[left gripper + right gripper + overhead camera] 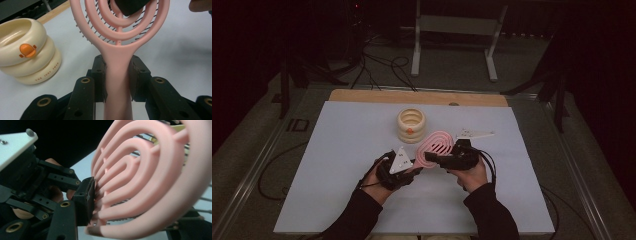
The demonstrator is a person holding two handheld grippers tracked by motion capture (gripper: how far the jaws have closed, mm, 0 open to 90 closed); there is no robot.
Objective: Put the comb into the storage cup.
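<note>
Left gripper [117,77] clamping smooth pink brush [120,35] handle, concentric looped head

White table top with a strip of bare wood at its far edge

The table [337,165] carried a cream stack of rings [411,125] with an orange duck face, which stood just beyond the jaws and to their left, in the left gripper view [27,50] too

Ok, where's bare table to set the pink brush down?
Free: the white table left of the left gripper, and right of the right gripper. Crowded: the middle, where the pink hairbrush sits close to the cream ringed duck container.
</note>
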